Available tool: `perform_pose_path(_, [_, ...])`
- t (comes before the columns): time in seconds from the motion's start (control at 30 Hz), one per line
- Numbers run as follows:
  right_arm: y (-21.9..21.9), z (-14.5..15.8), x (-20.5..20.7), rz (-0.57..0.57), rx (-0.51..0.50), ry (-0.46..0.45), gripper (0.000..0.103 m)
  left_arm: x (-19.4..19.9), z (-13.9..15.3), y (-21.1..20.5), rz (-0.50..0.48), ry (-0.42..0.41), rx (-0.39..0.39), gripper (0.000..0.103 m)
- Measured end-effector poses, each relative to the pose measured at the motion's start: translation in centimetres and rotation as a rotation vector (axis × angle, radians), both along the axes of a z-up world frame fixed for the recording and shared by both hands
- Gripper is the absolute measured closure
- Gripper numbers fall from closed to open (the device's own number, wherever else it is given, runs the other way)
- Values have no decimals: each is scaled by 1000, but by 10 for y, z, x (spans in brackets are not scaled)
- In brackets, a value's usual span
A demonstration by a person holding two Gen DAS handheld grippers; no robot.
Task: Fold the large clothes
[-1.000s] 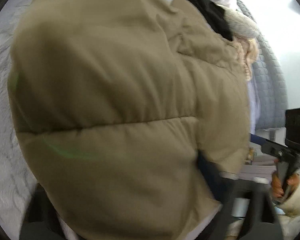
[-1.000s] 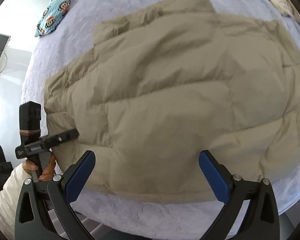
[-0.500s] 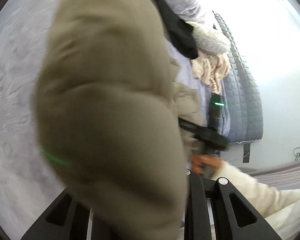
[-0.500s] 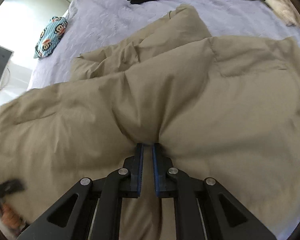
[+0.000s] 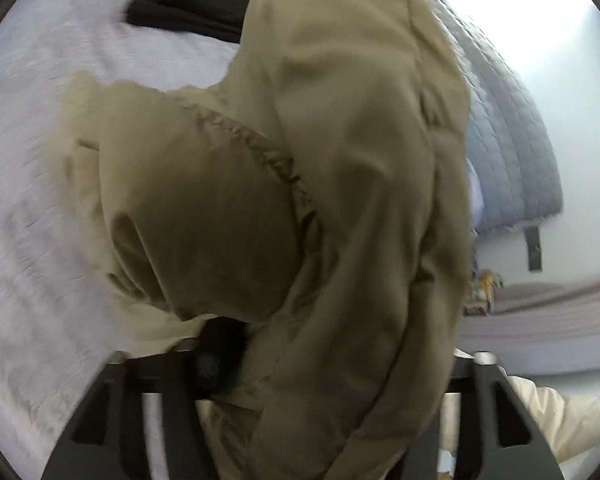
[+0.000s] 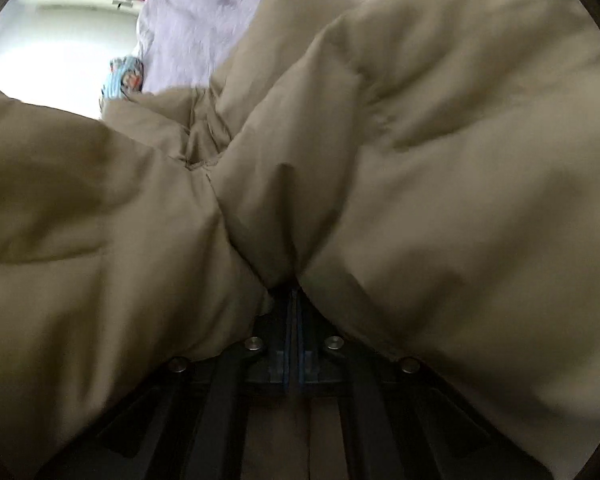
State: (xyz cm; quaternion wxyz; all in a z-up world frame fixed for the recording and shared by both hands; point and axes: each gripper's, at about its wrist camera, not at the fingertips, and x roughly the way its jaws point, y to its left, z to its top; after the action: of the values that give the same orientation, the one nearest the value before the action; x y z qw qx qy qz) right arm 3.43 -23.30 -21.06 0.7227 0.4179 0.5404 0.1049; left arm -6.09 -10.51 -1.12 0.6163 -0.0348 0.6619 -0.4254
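Note:
A tan puffer jacket (image 6: 420, 140) fills both views and is lifted off the pale bed (image 6: 188, 28). My right gripper (image 6: 293, 300) is shut on a fold of the jacket, its blue pads pressed together with fabric bulging above them. In the left wrist view the jacket (image 5: 320, 180) hangs over my left gripper (image 5: 240, 344) and hides its fingertips; the arms stand close together with fabric bunched between them, so it is shut on the jacket's edge.
A black garment (image 5: 188, 4) lies on the bed (image 5: 32, 160) at the far side. A blue patterned cushion (image 6: 122, 78) sits at the bed's left edge. A grey quilted headboard (image 5: 512, 140) stands to the right, by a white wall.
My right gripper closed on the jacket's near edge and lifted it. My left gripper swung its held edge up and over, so the jacket is bunched and raised off the bed.

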Motion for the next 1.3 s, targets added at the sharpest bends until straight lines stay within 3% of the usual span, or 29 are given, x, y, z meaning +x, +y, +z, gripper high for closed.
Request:
perform_pose_path(0.1, [-39,22,-43,-76,-25,-24,97,-2,-6,-35,-82,36,-12,28])
perform_pose_path(0.17, [-65,29,-80,-154,-27,-16,94,-2,-16,-48,-120,91,-61,28])
perform_pose_path(0.2, [-74,30,-96,-186,-32,-6,81,0,-21,-55,-130,123,-88,28])
perform_pose_path(0.23, [-80,32,-112,-214,-43,3,51,1,-27,-62,-138,154,-116,28])
perform_pose_path(0.27, [-85,34,-127,-241,-56,7,34,2,-37,-74,-145,184,-143,28])
perform_pose_path(0.47, [-85,51,-206,-317,-93,23,32,0,-87,-120,-126,176,-85,28])
perform_pose_path(0.57, [-70,68,-223,-304,-43,-38,17,-8,-96,-132,-134,144,-62,28])
perform_pose_path(0.63, [-57,79,-221,-270,-17,-80,17,4,-96,-148,-149,116,-42,28])
perform_pose_path(0.7, [-55,83,-224,-249,-7,-110,17,6,-102,-136,-165,78,-14,28])
perform_pose_path(0.8, [-51,77,-199,-291,-45,-70,17,1,-80,-133,-186,-24,5,28])
perform_pose_path(0.83, [-53,73,-194,-320,-73,-43,25,0,-68,-133,-193,-68,-4,28])
perform_pose_path(0.87, [-56,70,-191,-343,-95,-27,40,0,-49,-130,-195,-154,-21,28])
perform_pose_path(0.9, [-59,65,-189,-349,-125,1,84,1,-39,-126,-189,-207,-25,28])
perform_pose_path(0.93, [-61,64,-190,-360,-151,12,89,5,-25,-113,-172,-289,-22,28])
perform_pose_path(1.0, [-62,62,-196,-371,-179,14,89,17,-13,-100,-120,-443,21,28])
perform_pose_path(1.07, [-60,59,-202,-372,-198,16,89,35,-23,-89,-75,-509,100,28])
perform_pose_path(1.17, [-55,55,-212,-384,-197,30,89,55,-54,-92,-40,-496,187,28])
perform_pose_path(1.3, [-61,43,-225,-413,-237,67,89,58,-76,-120,-22,-500,199,28])
